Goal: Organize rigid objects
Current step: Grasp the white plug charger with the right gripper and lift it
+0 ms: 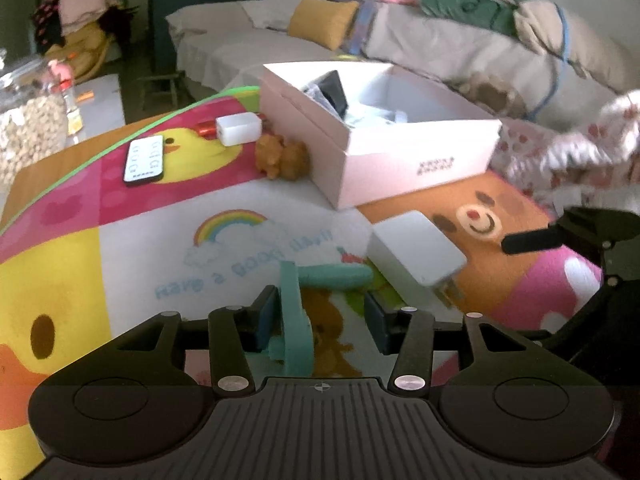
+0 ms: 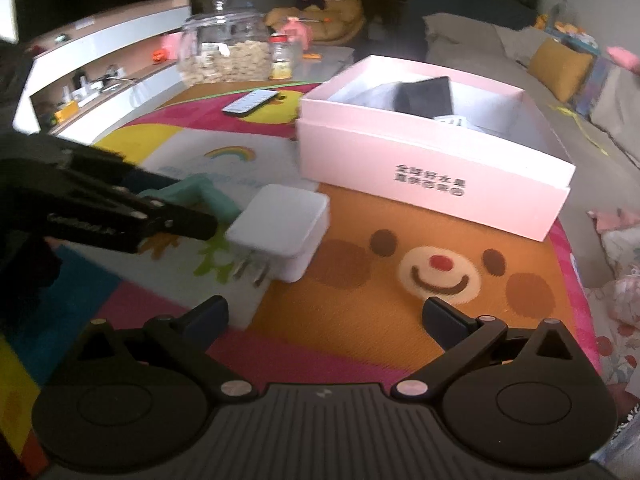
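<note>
both grippers hover low over the mat (image 2: pixel 360 236) — left gripper (image 1: pixel 320 316) spread around a teal tool (image 1: pixel 296 312), right gripper (image 2: pixel 324 320) spread, empty.

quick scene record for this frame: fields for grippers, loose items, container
left gripper: open, teal plastic tool between its fingers, not clamped
right gripper: open, empty, above the mat
white plug adapter: on play mat, prongs toward right camera
pink box: open, dark items inside
phone: flat on mat, screen lit
small white charger: beside brown toy
</note>
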Demonstrator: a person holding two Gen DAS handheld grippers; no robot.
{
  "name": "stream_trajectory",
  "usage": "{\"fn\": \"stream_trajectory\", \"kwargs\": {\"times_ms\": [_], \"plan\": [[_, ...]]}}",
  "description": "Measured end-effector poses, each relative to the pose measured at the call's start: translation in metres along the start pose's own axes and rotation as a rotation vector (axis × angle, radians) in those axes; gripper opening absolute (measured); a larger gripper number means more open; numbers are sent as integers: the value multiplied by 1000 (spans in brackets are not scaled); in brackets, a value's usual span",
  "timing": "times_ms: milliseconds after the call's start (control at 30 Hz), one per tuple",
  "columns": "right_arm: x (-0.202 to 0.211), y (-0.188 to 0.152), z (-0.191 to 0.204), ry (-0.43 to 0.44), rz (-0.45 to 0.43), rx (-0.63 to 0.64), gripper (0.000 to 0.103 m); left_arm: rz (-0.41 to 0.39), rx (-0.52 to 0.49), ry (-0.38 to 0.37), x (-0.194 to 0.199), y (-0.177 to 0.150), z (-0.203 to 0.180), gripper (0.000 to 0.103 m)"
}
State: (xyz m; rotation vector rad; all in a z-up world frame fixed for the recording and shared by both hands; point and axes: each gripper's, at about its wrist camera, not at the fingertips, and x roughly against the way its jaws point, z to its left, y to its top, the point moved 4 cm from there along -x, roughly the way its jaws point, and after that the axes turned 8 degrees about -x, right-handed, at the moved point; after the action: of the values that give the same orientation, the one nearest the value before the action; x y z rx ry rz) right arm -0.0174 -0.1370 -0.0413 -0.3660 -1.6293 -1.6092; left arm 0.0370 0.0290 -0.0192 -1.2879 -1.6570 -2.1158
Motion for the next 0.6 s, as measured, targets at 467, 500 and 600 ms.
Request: {"fn": "stream_trajectory", "kwargs": {"times_ms": [467,500,600], "plan": [[7,-6,5,28,-17,16,103,-15,27,6,-13,9,-16,77],[7,-6,5,27,-18,16,103,-20,34,11,-14,10,-16,76],[6,-6,5,27,-19,16,103,-29,31,28,-16,11,-16,73]]}}
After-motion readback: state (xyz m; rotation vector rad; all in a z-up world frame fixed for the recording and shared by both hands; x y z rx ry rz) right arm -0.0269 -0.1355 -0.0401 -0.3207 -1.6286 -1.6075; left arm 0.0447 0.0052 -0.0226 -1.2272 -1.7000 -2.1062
